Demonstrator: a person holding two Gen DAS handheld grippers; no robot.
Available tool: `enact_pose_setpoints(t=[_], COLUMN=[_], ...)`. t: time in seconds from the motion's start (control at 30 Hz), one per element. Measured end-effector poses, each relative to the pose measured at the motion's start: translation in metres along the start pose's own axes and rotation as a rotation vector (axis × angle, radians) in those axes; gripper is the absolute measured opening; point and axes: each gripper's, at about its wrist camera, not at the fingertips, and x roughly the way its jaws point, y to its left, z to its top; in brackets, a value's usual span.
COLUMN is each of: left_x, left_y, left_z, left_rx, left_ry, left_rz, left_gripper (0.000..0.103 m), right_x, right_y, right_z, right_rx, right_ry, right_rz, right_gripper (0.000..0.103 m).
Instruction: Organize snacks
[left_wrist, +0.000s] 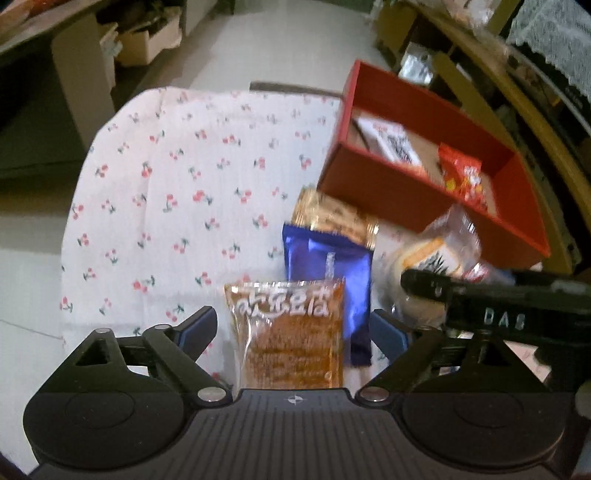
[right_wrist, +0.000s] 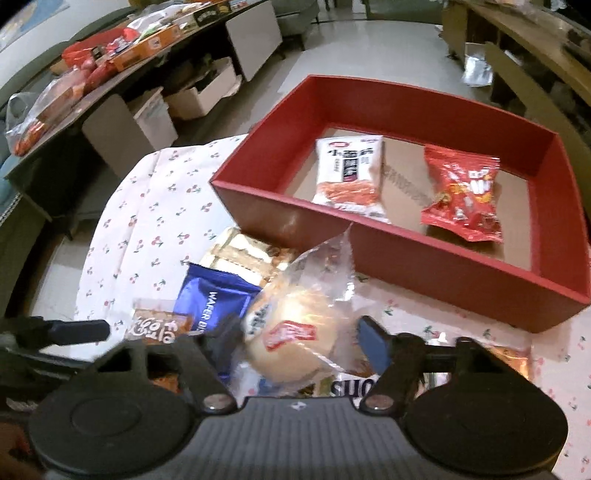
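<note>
My left gripper (left_wrist: 295, 328) is open around a brown snack packet (left_wrist: 291, 332) lying on the cherry-print cloth (left_wrist: 166, 192); its pads do not touch it. Behind lie a blue wafer packet (left_wrist: 328, 266) and a gold biscuit packet (left_wrist: 334, 218). My right gripper (right_wrist: 301, 339) is open, its fingers on either side of a bagged bun (right_wrist: 295, 332), which also shows in the left wrist view (left_wrist: 428, 258). The red box (right_wrist: 439, 258) holds a white packet (right_wrist: 349, 173) and a red packet (right_wrist: 465, 192).
More packets lie under and right of the bun (right_wrist: 513, 358). A long side table (right_wrist: 110, 74) with boxes and bags stands at the far left. Wooden shelving (left_wrist: 517, 74) runs along the right. The cloth's left half (left_wrist: 147, 221) is bare.
</note>
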Motion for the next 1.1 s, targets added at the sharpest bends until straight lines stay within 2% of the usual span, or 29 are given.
enact_pose_setpoints(t=[0.07, 0.17, 0.3, 0.4, 0.47, 0.57, 1.1], left_x=[0.007, 0.017, 0.029, 0.027, 0.022, 0.019, -0.005], left_y=[0.000, 0.002, 0.003, 0.000, -0.001, -0.002, -0.023], left_z=[-0.003, -0.007, -0.009, -0.010, -0.009, -0.010, -0.011], left_rx=[0.010, 0.003, -0.008, 0.002, 0.000, -0.005, 0.036], left_ry=[0.014, 0.041, 0.071, 0.052, 0.039, 0.045, -0.009], left_rz=[0.021, 0.032, 0.040, 0.061, 0.049, 0.031, -0.051], left_gripper=[0.095, 0.096, 0.096, 0.090, 0.076, 0.070, 0.060], right_x=[-0.001, -0.003, -0.007, -0.013, -0.016, -0.020, -0.062], right_y=[0.003, 0.003, 0.002, 0.000, -0.001, -0.004, -0.018], right_z=[-0.001, -0.002, -0.003, -0.003, -0.003, -0.005, -0.017], right_rx=[-0.021, -0.016, -0.011, -0.001, 0.001, 0.011, 0.091], right_ry=[-0.003, 0.003, -0.004, -0.013, -0.021, -0.024, -0.112], right_rz=[-0.003, 0.023, 0.040, 0.055, 0.050, 0.047, 0.067], right_gripper=[0.079, 0.069, 0.065, 0.062, 0.062, 0.061, 0.061])
